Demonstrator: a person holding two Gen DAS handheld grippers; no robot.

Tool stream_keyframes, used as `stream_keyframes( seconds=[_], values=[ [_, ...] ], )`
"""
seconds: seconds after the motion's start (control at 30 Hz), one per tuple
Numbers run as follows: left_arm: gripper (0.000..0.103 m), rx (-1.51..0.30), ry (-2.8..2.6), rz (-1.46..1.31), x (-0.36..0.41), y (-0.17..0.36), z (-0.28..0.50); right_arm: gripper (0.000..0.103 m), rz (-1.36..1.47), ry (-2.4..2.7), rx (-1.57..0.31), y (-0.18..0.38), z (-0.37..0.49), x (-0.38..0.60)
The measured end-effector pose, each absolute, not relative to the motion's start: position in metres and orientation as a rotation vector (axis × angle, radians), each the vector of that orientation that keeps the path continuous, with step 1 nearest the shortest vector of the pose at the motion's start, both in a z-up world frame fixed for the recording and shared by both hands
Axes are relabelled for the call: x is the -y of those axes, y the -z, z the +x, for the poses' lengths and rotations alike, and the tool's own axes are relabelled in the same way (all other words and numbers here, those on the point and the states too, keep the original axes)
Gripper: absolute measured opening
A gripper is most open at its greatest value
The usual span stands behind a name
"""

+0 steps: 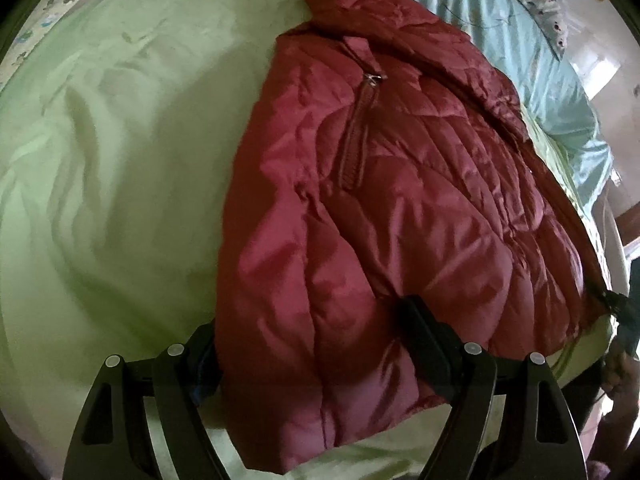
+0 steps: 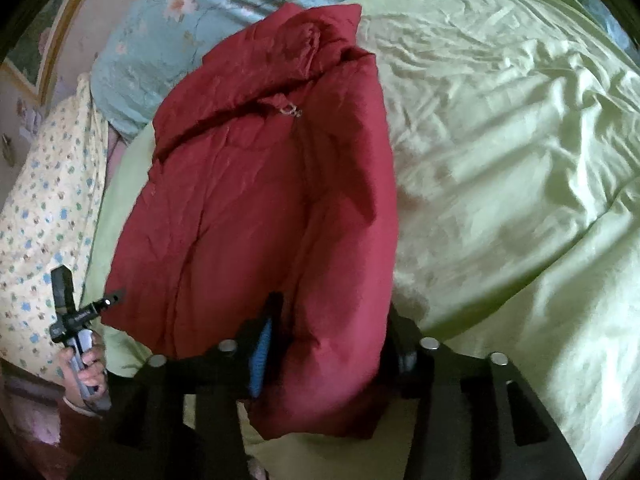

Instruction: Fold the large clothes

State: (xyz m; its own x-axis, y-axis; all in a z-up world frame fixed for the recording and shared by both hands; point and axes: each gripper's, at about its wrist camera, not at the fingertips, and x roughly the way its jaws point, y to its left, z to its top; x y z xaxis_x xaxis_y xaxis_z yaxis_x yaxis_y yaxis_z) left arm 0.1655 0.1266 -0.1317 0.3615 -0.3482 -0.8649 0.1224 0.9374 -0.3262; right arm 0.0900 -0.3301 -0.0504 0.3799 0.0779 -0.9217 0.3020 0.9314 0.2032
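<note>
Lying folded on the green sheet [image 1: 100, 160], the red puffer jacket [image 1: 400, 200] has its near hem clamped by the left gripper [image 1: 312, 344] and right gripper [image 2: 332, 344], whose view alone shows the person's left hand [image 2: 86, 372] beside a floral pillow [image 2: 44, 220].

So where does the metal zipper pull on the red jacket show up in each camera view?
Left wrist view: the zipper pull sits upper middle, on the red puffer jacket.
Right wrist view: the zipper pull sits upper middle, just left of center, below the collar.
Shared landmark: the light green bedsheet under the jacket.
</note>
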Motion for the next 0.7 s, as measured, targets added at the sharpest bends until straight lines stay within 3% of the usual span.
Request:
stream_keyframes(
  seconds=[0.07, 0.17, 0.27, 0.4, 0.7],
  values=[
    [0.067, -1.159, 0.324, -0.226, -0.126, 0.132, 0.164, 0.055, 0.358, 0.146, -1.188, 0.053, 0.091, 0.328],
    [0.035, -1.137, 0.352, -0.233, -0.126, 0.131, 0.160, 0.056, 0.361, 0.139, -1.187, 0.053, 0.091, 0.329],
    [0.023, -1.104, 0.366, -0.221, -0.125, 0.125, 0.155, 0.042, 0.366, 0.134, -1.170, 0.052, 0.088, 0.330],
    [0.018, -1.066, 0.384, -0.209, -0.127, 0.114, 0.145, 0.031, 0.410, 0.110, -1.135, 0.047, 0.083, 0.333],
    [0.016, -0.991, 0.448, -0.222, -0.140, 0.074, 0.128, 0.027, 0.466, 0.019, -1.078, 0.026, 0.074, 0.330]
  ],
)
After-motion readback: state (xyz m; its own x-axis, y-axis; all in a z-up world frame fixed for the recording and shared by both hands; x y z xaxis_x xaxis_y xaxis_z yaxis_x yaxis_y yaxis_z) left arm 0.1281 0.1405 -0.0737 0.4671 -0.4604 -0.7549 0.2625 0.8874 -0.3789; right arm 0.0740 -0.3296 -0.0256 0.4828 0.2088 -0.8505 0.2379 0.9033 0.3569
